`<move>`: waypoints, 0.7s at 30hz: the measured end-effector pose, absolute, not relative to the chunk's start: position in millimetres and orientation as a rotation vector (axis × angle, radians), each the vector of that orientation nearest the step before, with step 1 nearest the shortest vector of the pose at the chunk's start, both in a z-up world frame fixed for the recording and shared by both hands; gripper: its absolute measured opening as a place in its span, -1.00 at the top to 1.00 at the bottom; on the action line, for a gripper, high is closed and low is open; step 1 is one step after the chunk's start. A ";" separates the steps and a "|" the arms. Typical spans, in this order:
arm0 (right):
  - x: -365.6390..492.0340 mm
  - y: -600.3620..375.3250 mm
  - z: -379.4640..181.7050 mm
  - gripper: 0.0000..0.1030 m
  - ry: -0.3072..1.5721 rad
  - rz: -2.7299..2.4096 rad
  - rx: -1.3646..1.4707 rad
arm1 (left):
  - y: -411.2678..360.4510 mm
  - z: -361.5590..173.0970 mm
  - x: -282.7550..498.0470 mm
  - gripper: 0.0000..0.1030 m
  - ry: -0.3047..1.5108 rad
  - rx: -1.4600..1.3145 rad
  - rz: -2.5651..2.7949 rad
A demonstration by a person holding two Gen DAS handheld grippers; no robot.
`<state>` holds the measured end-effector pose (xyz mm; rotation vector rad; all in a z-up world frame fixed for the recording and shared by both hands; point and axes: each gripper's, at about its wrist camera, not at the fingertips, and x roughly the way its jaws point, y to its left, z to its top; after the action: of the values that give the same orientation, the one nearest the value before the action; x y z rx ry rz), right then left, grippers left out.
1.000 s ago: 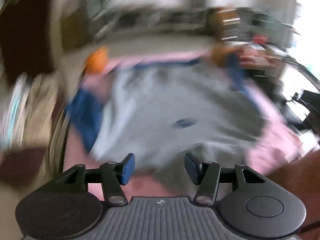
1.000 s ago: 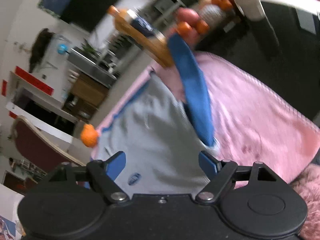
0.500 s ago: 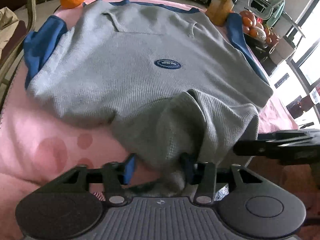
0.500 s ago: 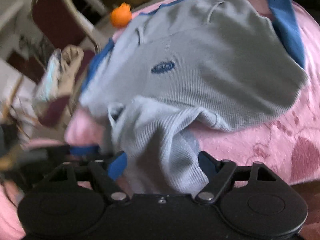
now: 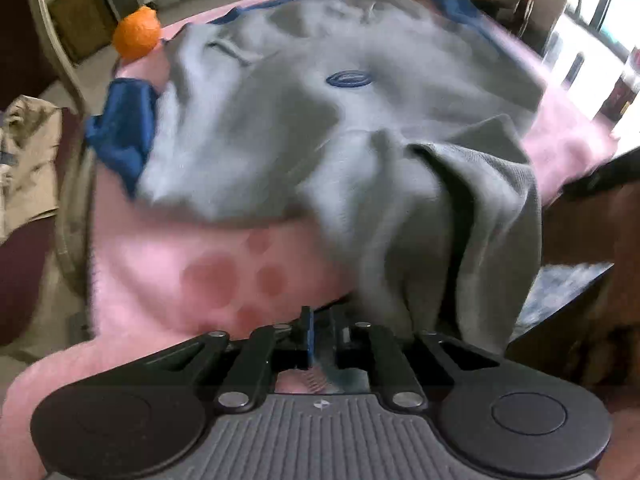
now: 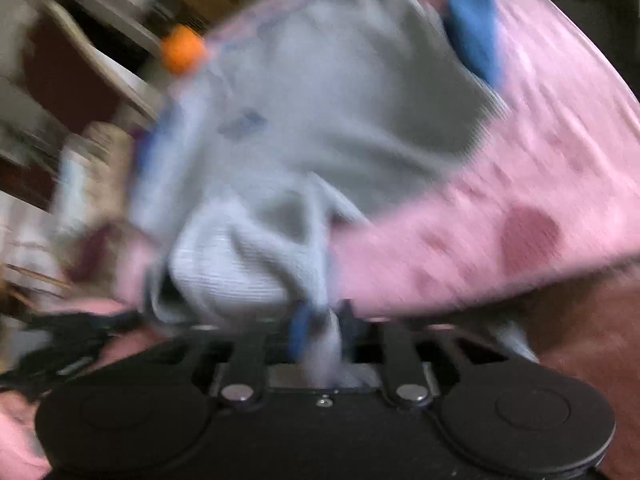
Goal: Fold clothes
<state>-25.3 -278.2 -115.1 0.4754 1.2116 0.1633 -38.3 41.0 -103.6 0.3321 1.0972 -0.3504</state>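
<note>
Pinching the near hem of the grey sweater [image 5: 320, 128], the left gripper [image 5: 320, 340] is seen with its jaws pressed together, grey fabric caught between the blue pads and bunched up just ahead and to the right of it. The right gripper [image 6: 320, 332] is likewise clamped on a fold of the same sweater [image 6: 328, 112], cloth trapped between its fingers and a ribbed bulge sitting just ahead-left of the jaws. Both grippers are held low at the near edge of the pink blanket [image 5: 172, 264], pointed forward across the garment. The sweater is spread over the blanket ahead of both grippers, blue logo patch [image 5: 348, 79] up, blue sleeve [image 5: 124, 128] lying far ahead-left of the left gripper. An orange [image 5: 137, 38] is seen beyond the sweater, far ahead-left, beside the collar. Compared with half a second ago, both sets of jaws have been closed from wide open onto the hem, and the hem is now lifted and gathered. The right view is heavily motion-blurred; fine detail cannot be told there.
</note>
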 end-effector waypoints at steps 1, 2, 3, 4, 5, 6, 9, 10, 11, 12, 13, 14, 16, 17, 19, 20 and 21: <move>-26.6 -278.3 -114.1 0.23 1.207 0.147 0.462 | 47.4 -100.1 -39.1 0.71 1.085 0.283 -0.364; -27.7 -279.8 -110.2 0.17 1.186 0.151 0.475 | 53.7 -96.3 -39.0 0.63 1.073 0.230 -0.379; -28.2 -281.2 -105.2 0.12 1.160 0.167 0.497 | 56.7 -93.7 -36.1 0.55 1.061 0.193 -0.376; -27.5 -279.9 -100.6 0.00 1.140 0.187 0.507 | 59.1 -91.4 -32.7 0.31 1.050 0.158 -0.371; -26.5 -278.0 -96.1 -0.09 1.121 0.207 0.514 | 61.4 -89.1 -29.3 0.13 1.039 0.123 -0.365; -23.7 -274.1 -94.2 -0.14 1.112 0.228 0.517 | 57.9 -92.1 -21.8 0.11 1.056 0.104 -0.352; -8.4 -253.0 -102.7 -0.27 1.108 0.295 0.531 | 41.7 -104.5 3.0 0.09 1.107 0.066 -0.318; -2.5 -246.8 -107.2 -0.27 1.110 0.281 0.519 | 34.2 -109.1 11.4 0.09 1.114 0.063 -0.313; 3.5 -240.7 -112.0 -0.26 1.113 0.259 0.503 | 27.1 -115.8 18.9 0.25 1.125 0.078 -0.293; 9.5 -234.7 -116.8 -0.24 1.115 0.236 0.487 | 20.2 -122.8 26.2 0.42 1.136 0.095 -0.271; 15.6 -232.4 -122.2 -0.07 1.114 0.197 0.473 | 19.9 -123.6 25.0 0.94 1.138 0.105 -0.261; 19.3 -232.0 -126.5 0.69 1.106 0.168 0.463 | 20.7 -123.5 22.4 0.94 1.140 0.115 -0.254; 20.9 -232.0 -129.1 0.94 1.081 0.110 0.405 | 22.3 -123.2 17.1 0.94 1.142 0.135 -0.239; 18.1 -232.1 -126.4 0.94 1.063 0.075 0.351 | 23.1 -123.0 14.5 0.93 1.142 0.145 -0.231; 15.8 -239.8 -124.4 0.92 1.058 0.034 0.305 | 24.7 -122.7 9.2 0.91 1.144 0.165 -0.216; 16.5 -245.4 -125.7 0.91 1.074 0.023 0.309 | 25.5 -122.5 6.6 0.90 1.145 0.174 -0.208; 15.7 -251.2 -126.3 0.84 1.091 0.024 0.322 | 26.3 -122.4 4.0 0.85 1.146 0.184 -0.200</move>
<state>15.7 -251.2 -126.3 0.3219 1.0910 0.0236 4.0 26.3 -122.4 0.1842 1.1460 -0.2005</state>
